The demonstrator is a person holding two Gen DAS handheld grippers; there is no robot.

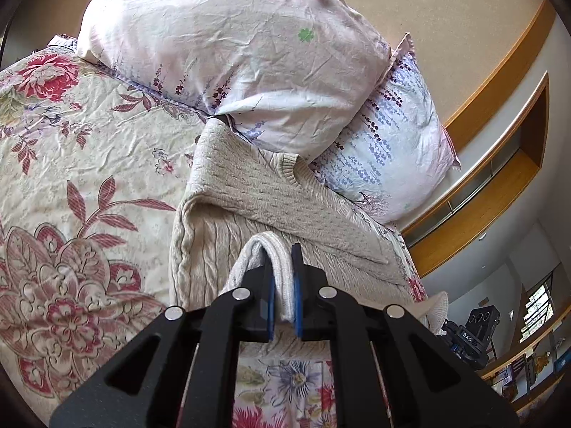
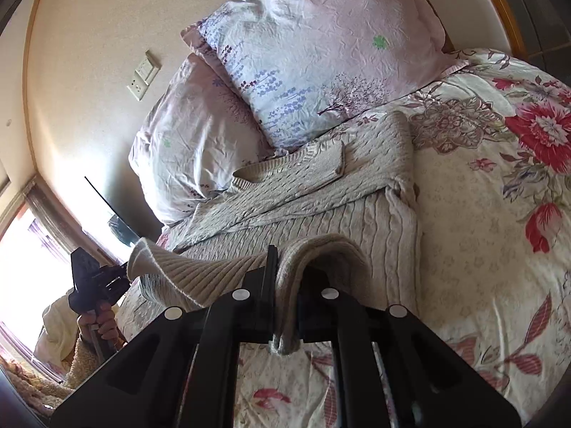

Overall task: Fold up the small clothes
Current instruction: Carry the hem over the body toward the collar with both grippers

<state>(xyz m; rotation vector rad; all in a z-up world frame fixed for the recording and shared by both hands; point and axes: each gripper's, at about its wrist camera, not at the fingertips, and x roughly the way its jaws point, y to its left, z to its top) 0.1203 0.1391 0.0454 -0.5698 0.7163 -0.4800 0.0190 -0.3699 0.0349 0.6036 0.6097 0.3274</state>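
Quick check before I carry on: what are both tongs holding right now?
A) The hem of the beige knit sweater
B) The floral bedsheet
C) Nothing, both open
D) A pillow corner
A: the left tongs and right tongs each pinch a fold of the beige knit sweater.

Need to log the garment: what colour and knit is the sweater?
Beige cable-knit sweater, clearest in the right wrist view.

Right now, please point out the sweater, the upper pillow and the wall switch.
sweater (image 2: 321, 192), right wrist view, on its folded sleeve
upper pillow (image 1: 221, 35), left wrist view, on its middle
wall switch (image 2: 142, 78), right wrist view, on its plate
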